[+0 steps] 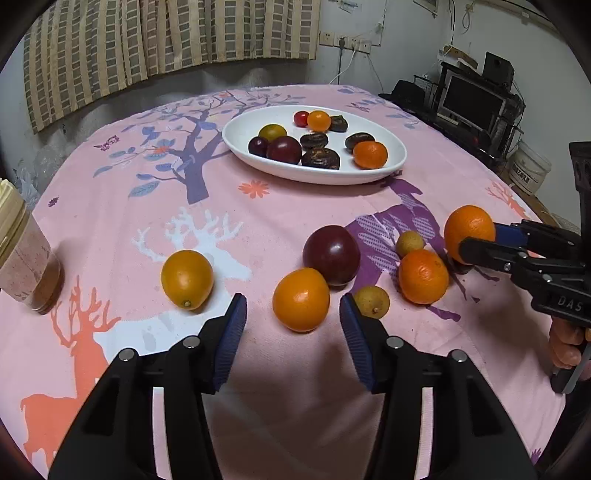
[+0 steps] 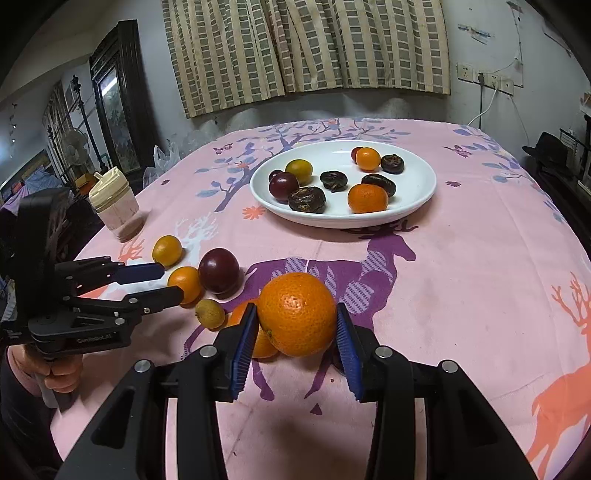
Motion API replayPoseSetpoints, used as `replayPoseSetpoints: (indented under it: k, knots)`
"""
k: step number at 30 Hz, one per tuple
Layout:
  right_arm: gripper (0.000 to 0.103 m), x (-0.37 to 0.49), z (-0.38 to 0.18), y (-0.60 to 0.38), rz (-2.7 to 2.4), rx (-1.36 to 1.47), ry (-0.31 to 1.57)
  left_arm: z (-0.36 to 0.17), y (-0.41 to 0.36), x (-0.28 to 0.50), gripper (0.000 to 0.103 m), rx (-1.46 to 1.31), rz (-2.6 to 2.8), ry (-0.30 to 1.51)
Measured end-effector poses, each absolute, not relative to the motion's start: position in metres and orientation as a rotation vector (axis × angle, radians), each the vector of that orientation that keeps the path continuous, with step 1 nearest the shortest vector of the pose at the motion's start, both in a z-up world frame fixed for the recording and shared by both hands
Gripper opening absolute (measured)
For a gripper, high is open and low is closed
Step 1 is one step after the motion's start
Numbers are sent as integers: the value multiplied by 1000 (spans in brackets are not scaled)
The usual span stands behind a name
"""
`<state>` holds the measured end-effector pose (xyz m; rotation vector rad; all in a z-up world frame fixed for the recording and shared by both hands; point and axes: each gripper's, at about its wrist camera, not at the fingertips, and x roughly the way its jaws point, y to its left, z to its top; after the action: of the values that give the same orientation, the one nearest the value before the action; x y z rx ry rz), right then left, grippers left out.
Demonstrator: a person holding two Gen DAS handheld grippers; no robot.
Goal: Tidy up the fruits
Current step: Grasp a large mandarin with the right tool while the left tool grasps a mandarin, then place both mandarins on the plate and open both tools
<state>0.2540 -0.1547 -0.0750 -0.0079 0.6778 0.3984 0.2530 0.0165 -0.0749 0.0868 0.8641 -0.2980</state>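
Pink tablecloth [image 1: 295,206] holds loose fruit; right gripper [image 2: 297,325] squeezes a big orange [image 2: 297,314], left gripper [image 1: 293,317] gapes around a small orange [image 1: 301,299].

Two low wrist views across the table [image 1: 122,206] – shared: white plate [image 1: 236,144]; loose fruit nearer.

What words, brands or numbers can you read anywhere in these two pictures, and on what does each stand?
"DAS": body of the right gripper, left wrist view.
"GenRobot.AI": body of the left gripper, right wrist view.
White bucket: dark lettering, too blurred to read.
Papers on the wall: too small to read.
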Motion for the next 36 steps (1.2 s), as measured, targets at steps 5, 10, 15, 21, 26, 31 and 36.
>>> replayPoseSetpoints:
  k: [5,10,15,21,26,31,36]
  knots:
    - [42,253,-75,-155,396,-5,672,-84,14,260,44,91,-300,902]
    - [42,253,-74,-157,393,-3,668,-89,10,264,37,96,-313,911]
    - [42,253,-75,-158,384,4,664,-90,8,264,35,117,-303,903]
    - [42,256,-66,-165,399,69,610,-74,21,257,35,22,-319,861]
    - [42,286,-36,-173,328,164,484,-33,16,279,35,-31,-329,773]
    - [42,342,-26,-178,247,196,461,-12,-8,339,35,-53,-339,752]
    - [42,390,-38,-175,212,157,526,-26,-28,399,35,-45,-305,805]
